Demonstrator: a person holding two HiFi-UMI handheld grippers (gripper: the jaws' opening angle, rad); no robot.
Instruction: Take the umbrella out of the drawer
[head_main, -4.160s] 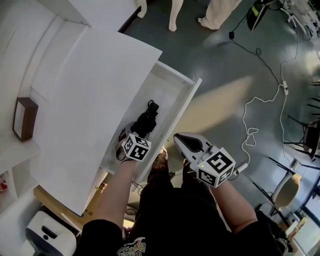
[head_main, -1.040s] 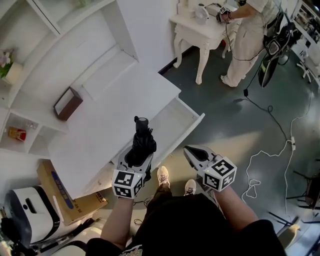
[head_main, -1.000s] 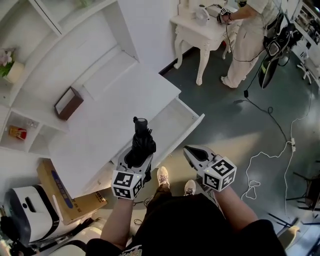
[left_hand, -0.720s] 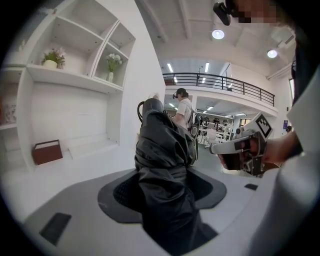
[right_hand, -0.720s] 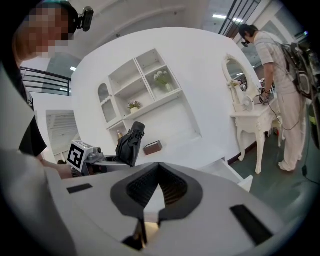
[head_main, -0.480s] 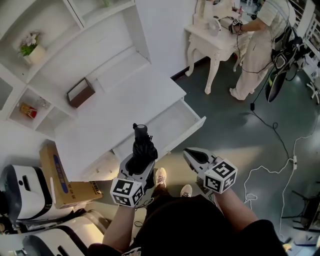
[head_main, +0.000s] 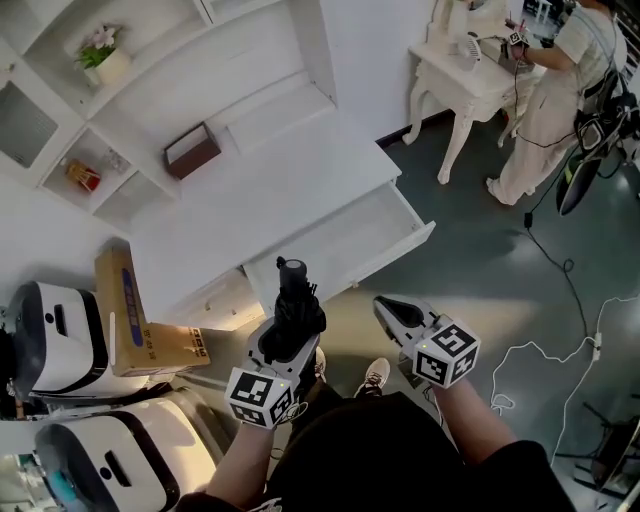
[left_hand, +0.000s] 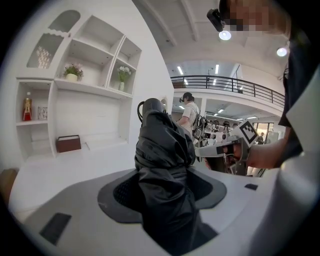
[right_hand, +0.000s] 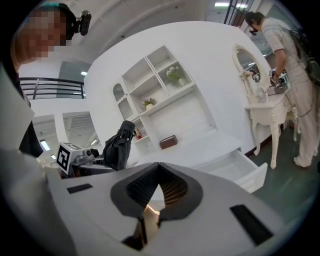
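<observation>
The black folded umbrella (head_main: 293, 310) stands upright in my left gripper (head_main: 287, 328), which is shut on its lower part; its handle end (head_main: 291, 268) points up. It is out of the white drawer (head_main: 340, 240), which stands pulled out and looks empty. The left gripper view shows the umbrella (left_hand: 162, 165) filling the space between the jaws. My right gripper (head_main: 392, 311) hangs beside it to the right, shut with nothing in it. In the right gripper view the jaws meet at the tip (right_hand: 159, 166), with the umbrella (right_hand: 119, 142) at left and the drawer (right_hand: 235, 167) ahead.
The white cabinet top (head_main: 260, 205) carries shelves with a brown box (head_main: 193, 150). A cardboard box (head_main: 130, 325) and white machines (head_main: 55, 320) stand at left. A white dressing table (head_main: 480, 75) with a person (head_main: 555, 95) is at back right. A cable (head_main: 545, 350) lies on the floor.
The left gripper has lifted the umbrella out of the drawer. Over the last second the person has backed away from the cabinet, both grippers held as before.
</observation>
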